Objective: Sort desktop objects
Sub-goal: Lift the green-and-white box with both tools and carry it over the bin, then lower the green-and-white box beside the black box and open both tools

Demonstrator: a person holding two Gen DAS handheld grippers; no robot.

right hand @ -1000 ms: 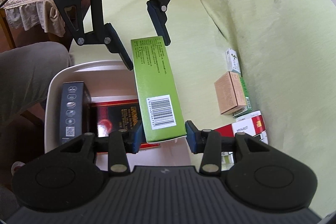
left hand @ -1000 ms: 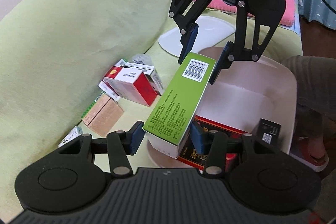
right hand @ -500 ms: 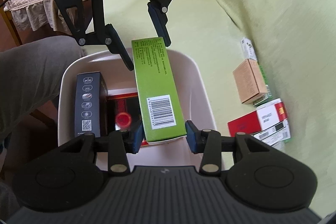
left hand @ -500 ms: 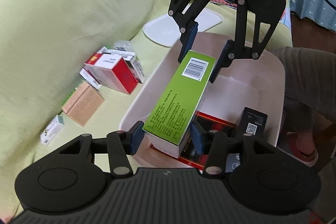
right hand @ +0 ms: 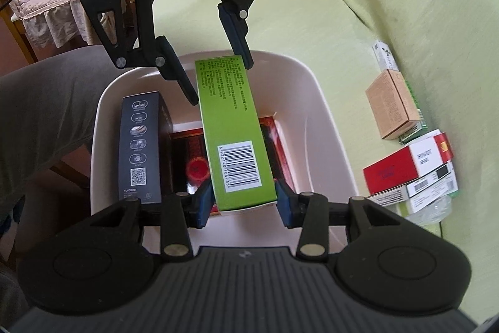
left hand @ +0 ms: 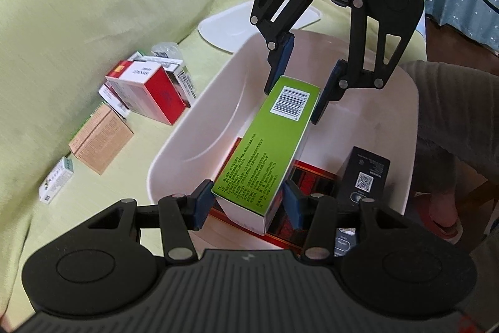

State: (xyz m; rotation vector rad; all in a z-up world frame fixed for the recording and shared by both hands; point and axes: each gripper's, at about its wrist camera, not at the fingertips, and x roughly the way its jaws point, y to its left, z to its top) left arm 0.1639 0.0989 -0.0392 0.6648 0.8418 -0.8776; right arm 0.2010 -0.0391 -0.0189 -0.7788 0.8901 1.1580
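Green box [left hand: 268, 145] lengthwise between claws, left claw [left hand: 246, 205] and right claw [right hand: 244, 203] gripping opposite ends, above white bin [right hand: 327, 127]

The black box [right hand: 141, 145] seems to read "FLYCO"; the green box [right hand: 238, 158] carries barcode 6922140104735.

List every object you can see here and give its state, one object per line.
Green box: held at both ends above the bin.
Left gripper: shut on green box.
Right gripper: shut on green box.
Bin: open, partly filled.
Black box: in bin.
Dark red box: flat in bin.
Lid: off, behind bin.
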